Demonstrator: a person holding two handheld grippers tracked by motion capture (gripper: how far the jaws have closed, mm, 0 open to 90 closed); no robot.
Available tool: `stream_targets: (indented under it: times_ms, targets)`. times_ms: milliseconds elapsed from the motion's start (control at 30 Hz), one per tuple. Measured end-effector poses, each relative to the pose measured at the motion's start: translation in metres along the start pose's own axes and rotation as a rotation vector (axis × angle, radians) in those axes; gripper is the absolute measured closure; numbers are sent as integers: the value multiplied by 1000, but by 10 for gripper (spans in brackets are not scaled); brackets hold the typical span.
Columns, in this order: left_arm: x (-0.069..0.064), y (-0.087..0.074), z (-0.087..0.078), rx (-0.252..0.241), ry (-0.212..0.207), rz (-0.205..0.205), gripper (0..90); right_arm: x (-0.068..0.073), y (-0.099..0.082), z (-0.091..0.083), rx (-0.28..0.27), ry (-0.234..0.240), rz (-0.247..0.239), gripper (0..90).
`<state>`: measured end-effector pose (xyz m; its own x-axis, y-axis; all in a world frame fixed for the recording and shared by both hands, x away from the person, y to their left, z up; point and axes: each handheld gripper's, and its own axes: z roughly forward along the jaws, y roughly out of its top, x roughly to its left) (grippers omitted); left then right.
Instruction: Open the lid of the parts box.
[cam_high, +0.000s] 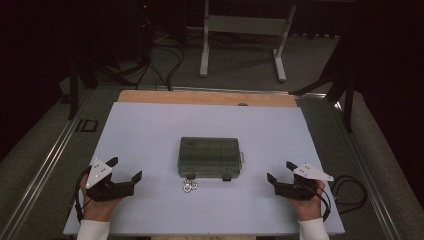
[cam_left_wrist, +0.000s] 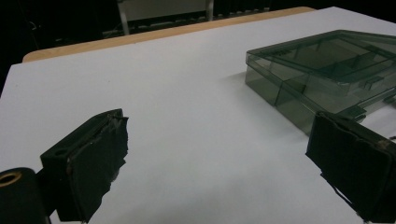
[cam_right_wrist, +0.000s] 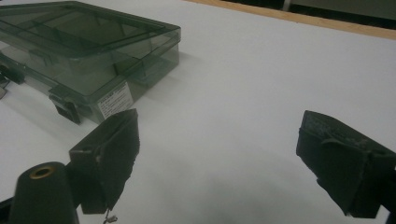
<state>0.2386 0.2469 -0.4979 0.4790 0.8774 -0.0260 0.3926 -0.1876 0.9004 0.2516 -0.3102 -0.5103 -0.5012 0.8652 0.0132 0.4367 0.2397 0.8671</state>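
Observation:
A closed, smoky-green clear plastic compartment box (cam_high: 209, 157) lies flat in the middle of the white table (cam_high: 150, 125). Two small metal rings (cam_high: 189, 187) sit just in front of its near edge. My left gripper (cam_high: 124, 169) rests at the near left, jaws wide apart with nothing between them. In the left gripper view the box (cam_left_wrist: 327, 70) lies ahead to the right of the gripper (cam_left_wrist: 224, 163). My right gripper (cam_high: 280, 171) sits at the near right, also open and empty. The right gripper view has the box (cam_right_wrist: 84, 51) at the upper left, beyond the gripper (cam_right_wrist: 224, 158).
A wooden strip (cam_high: 207, 97) runs along the table's far edge. Beyond it stand a grey frame (cam_high: 243, 35) and loose cables (cam_high: 165, 60) on the floor. A cable loop (cam_high: 350, 192) lies right of my right hand. Metal rails (cam_high: 45, 165) flank the table.

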Motion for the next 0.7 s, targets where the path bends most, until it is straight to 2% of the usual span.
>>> stream_targets:
  times_ms: [500,600,700]
  targets:
    - [-1,4,0,-4,-9,4,77,2,2,5,16,7,4,134]
    - [-2,7,0,-5,-15,10,77,2,5,7,15,24,28,134]
    - [-3,11,1,-9,-24,6,76,4,8,6,8,35,27,134]
